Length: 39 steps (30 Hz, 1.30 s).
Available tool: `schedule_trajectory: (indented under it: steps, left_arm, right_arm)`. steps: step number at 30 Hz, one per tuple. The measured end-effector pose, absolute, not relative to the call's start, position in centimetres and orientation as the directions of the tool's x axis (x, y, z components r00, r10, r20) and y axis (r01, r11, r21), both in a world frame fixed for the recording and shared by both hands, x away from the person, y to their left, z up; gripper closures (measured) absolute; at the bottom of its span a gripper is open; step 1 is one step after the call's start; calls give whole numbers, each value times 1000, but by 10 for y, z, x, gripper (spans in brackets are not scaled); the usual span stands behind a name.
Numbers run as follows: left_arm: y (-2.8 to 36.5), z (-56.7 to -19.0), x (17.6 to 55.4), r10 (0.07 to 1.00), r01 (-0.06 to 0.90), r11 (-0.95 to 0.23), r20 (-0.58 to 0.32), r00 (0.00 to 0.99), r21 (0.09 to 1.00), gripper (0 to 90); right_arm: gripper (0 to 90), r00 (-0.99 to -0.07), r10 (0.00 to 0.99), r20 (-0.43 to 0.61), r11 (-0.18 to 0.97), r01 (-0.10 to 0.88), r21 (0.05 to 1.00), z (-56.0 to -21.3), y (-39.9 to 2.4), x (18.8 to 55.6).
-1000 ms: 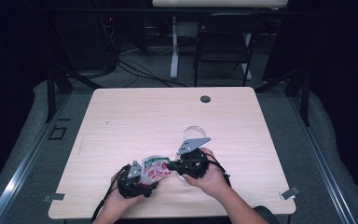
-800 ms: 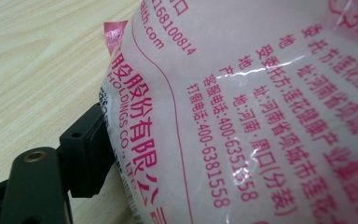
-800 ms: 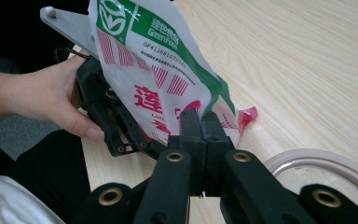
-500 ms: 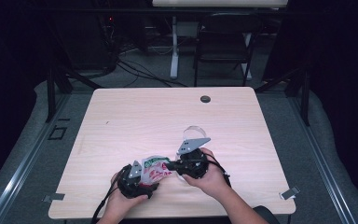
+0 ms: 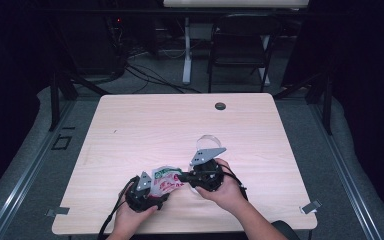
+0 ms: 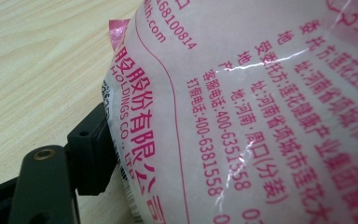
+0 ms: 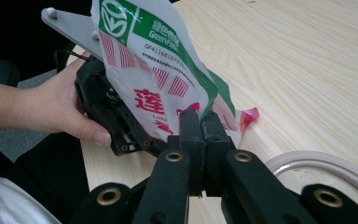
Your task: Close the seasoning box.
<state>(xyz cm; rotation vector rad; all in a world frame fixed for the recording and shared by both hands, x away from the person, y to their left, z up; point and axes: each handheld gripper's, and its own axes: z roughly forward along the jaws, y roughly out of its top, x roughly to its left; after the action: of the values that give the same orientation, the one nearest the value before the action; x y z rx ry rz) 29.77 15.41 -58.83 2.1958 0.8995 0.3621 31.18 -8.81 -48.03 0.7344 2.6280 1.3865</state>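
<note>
A plump plastic packet [image 5: 164,180], white with red and green print, stands between my two grippers near the table's front edge. My left gripper [image 5: 152,190] has the packet [image 6: 261,116] between its jaws. They have just been closing a little, and one finger [image 6: 91,154] presses on the packet's side. My right gripper [image 7: 200,126] is shut on the packet's [image 7: 163,70] lower edge, its jaws flat together on the film. Seen from above, the right gripper [image 5: 181,176] comes at the packet from the right, with a hand around each gripper.
A pale ring [image 7: 326,163] lies on the wooden table [image 5: 145,125] just right of my right gripper. A small black disc [image 5: 220,106] sits near the table's far edge. Beyond the table stand a chair [image 5: 240,45] and cables on the floor.
</note>
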Motion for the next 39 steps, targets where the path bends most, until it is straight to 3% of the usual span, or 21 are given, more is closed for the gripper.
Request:
schedule_trajectory:
  steps: [13, 23, 39]
  left_arm:
    - [154, -588, 298, 702, 497, -488, -16, 712, 718, 273]
    - [152, -589, 298, 707, 505, -487, -18, 707, 712, 224]
    - [155, -587, 296, 737, 501, -457, -3, 676, 735, 468]
  right_arm:
    - [894, -880, 452, 146, 470, 374, 799, -480, -88, 312]
    - [893, -881, 450, 147, 470, 374, 800, -480, -88, 312]
    - [890, -887, 439, 144, 469, 363, 805, -479, -87, 311]
